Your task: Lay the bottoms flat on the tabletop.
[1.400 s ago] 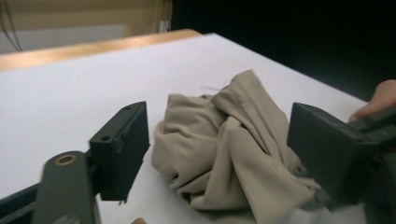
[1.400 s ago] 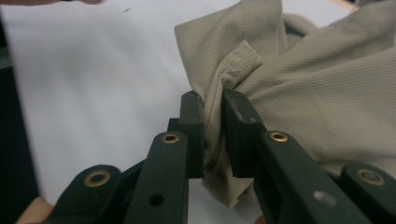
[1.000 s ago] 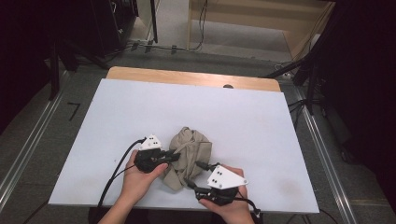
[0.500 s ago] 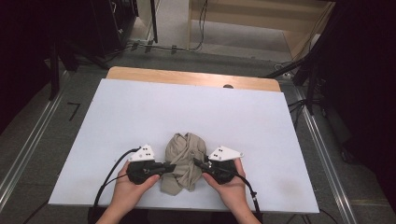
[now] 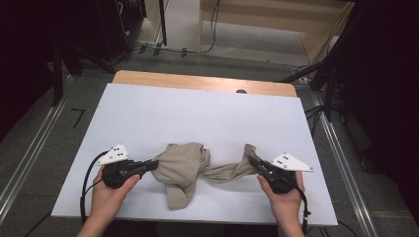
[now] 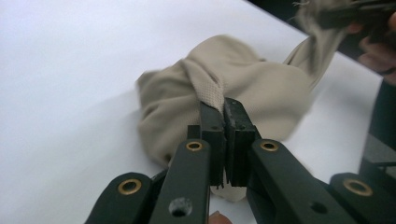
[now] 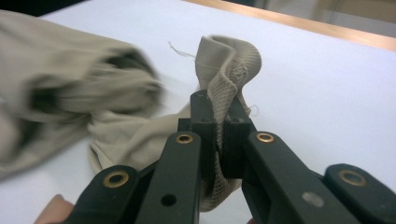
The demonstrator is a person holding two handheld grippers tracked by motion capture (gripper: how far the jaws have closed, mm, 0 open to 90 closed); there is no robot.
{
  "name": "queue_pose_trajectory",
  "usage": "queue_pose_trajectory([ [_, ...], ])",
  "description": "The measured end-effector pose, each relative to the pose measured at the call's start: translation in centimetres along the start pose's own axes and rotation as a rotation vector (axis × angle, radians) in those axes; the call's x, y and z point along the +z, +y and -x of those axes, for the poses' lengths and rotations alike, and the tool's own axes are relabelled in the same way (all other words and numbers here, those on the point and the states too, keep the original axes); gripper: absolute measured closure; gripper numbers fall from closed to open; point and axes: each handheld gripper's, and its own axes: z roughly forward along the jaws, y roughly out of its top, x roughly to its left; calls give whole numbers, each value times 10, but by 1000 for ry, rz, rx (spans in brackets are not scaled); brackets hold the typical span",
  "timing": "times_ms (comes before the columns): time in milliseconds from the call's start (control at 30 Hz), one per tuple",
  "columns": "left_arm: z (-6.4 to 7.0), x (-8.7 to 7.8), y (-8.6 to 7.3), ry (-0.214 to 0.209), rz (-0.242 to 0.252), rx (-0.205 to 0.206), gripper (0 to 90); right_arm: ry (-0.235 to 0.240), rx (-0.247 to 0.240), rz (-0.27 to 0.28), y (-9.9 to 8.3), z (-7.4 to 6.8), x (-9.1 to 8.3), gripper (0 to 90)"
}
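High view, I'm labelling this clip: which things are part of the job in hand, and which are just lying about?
In the job:
- beige cloth, bunched at the middle
- left gripper, shut on one end of it
- right gripper, shut on the other end
- white table beneath

Lying about:
- cables on the floor beyond
- wooden furniture behind

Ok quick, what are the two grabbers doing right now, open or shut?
Left gripper: shut, pinching one edge of the tan cloth.
Right gripper: shut, pinching the cloth's other end.
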Motion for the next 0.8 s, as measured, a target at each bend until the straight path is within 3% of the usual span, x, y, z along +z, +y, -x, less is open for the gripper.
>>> queue_pose_trajectory([
  [67,-11,-8,-12,30,-25,-16,889,-31,29,-3,-10,14,-10,851],
  [133,-14,-10,-16,35,-34,-20,889,-42,45,-8,-15,20,-14,850],
  [167,-17,-13,-18,24,-37,-27,859,-35,59,-19,-24,29,-19,795],
  [200,-17,-13,-18,24,-37,-27,805,-35,59,-19,-24,29,-19,795],
  [233,-12,-15,-15,45,-18,1,683,12,54,-6,-28,30,-21,630],
  [300,-4,-15,-6,22,11,20,519,43,40,7,-25,24,-20,545],
  [333,-4,-15,-6,22,11,20,474,43,40,7,-25,24,-20,545],
  [367,5,-11,3,-8,31,39,449,62,11,20,-18,9,-15,453],
  [400,5,-11,3,-8,31,39,434,62,11,20,-18,9,-15,453],
  [433,15,-3,9,-40,27,64,415,96,-17,22,-10,-6,-5,393],
  [467,15,-3,9,-40,27,64,400,96,-17,22,-10,-6,-5,393],
  [500,24,12,11,-51,-5,80,376,134,-40,13,-5,-20,8,371],
  [533,24,12,11,-51,-5,80,352,134,-40,13,-5,-20,8,371],
  [567,30,30,9,-30,-48,104,324,172,-66,-25,-1,-37,28,345],
  [600,30,30,9,-30,-48,104,321,172,-66,-25,-1,-37,28,345],
  [633,31,47,5,-2,-96,97,315,199,-76,-54,1,-50,45,334],
  [667,31,47,5,-2,-96,97,311,199,-76,-54,1,-50,45,334],
  [700,30,58,2,46,-121,91,315,221,-78,-83,2,-61,61,310],
  [733,30,58,2,46,-121,91,330,221,-78,-83,2,-61,61,310],
  [767,29,65,1,85,-137,92,380,242,-73,-104,2,-70,73,299],
  [800,29,65,1,85,-137,92,438,242,-73,-104,2,-70,73,299],
])
